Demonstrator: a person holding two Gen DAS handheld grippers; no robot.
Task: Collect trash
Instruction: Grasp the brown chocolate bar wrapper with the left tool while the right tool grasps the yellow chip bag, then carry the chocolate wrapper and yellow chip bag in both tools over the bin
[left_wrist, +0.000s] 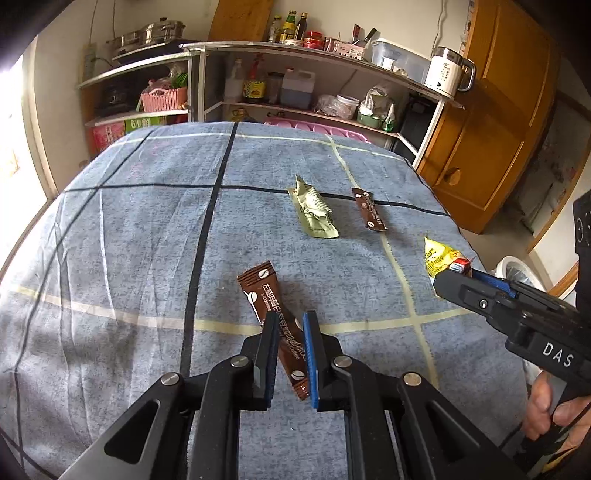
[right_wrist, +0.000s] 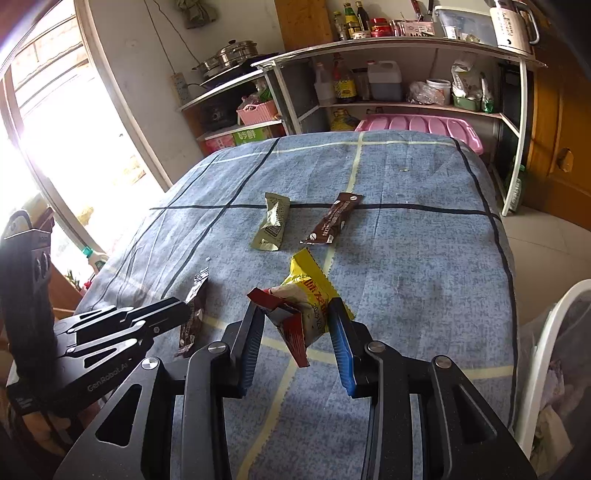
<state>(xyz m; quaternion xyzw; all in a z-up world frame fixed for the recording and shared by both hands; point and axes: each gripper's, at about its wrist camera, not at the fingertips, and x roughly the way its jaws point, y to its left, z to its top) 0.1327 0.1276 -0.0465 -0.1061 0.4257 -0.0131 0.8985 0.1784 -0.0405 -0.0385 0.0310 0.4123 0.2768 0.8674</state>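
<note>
With the left hand-held gripper (left_wrist: 290, 328) clamping a brown coffee-stick sachet (left_wrist: 275, 325) and the right hand-held gripper (right_wrist: 297, 332) closed on a crumpled yellow-and-red snack wrapper (right_wrist: 306, 306) above the blue checked cloth-covered surface (right_wrist: 406, 258), we judge both pickups made; next, carry them to the white-rimmed bin (right_wrist: 535, 350).

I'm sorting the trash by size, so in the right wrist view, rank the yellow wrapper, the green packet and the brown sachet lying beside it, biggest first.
1. yellow wrapper, though it is nearest the camera, so unsure.
2. green packet and brown sachet: look alike, not ranked.

blue checked cloth (left_wrist: 129, 229), brown sachet (left_wrist: 273, 317)
</note>
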